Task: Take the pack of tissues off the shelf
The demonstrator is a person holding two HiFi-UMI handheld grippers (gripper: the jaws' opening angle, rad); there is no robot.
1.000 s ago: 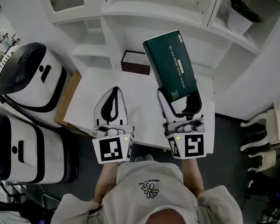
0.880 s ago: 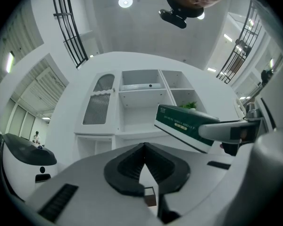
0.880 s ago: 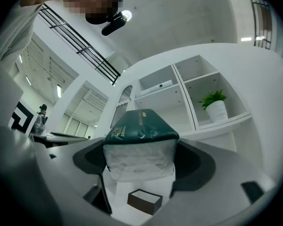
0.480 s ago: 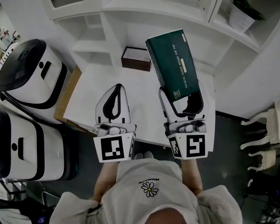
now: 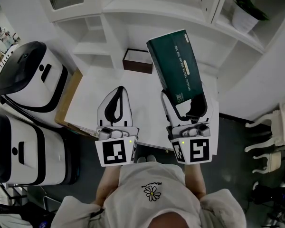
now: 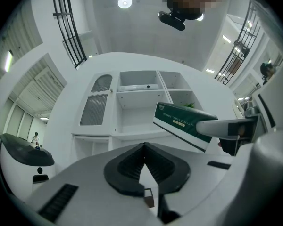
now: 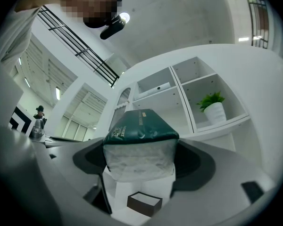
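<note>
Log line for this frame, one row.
right gripper: shut on tissue pack | left gripper: shut, empty | tissue pack: off shelf, over white table

In view are two claws, the left claw [image 5: 117,92] and the right claw [image 5: 184,106], one pack of tissues [image 5: 175,63], one small brown box [image 5: 138,61], one potted plant [image 5: 244,13], one white shelf unit [image 5: 147,8], and two white machines, the far machine [image 5: 33,80] and the near machine [image 5: 28,151].

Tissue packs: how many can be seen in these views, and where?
1. The green tissue pack is clamped by its near end in the right gripper, off the shelf, above the white table. No other shows, though parts of the shelf are out of view.
</note>
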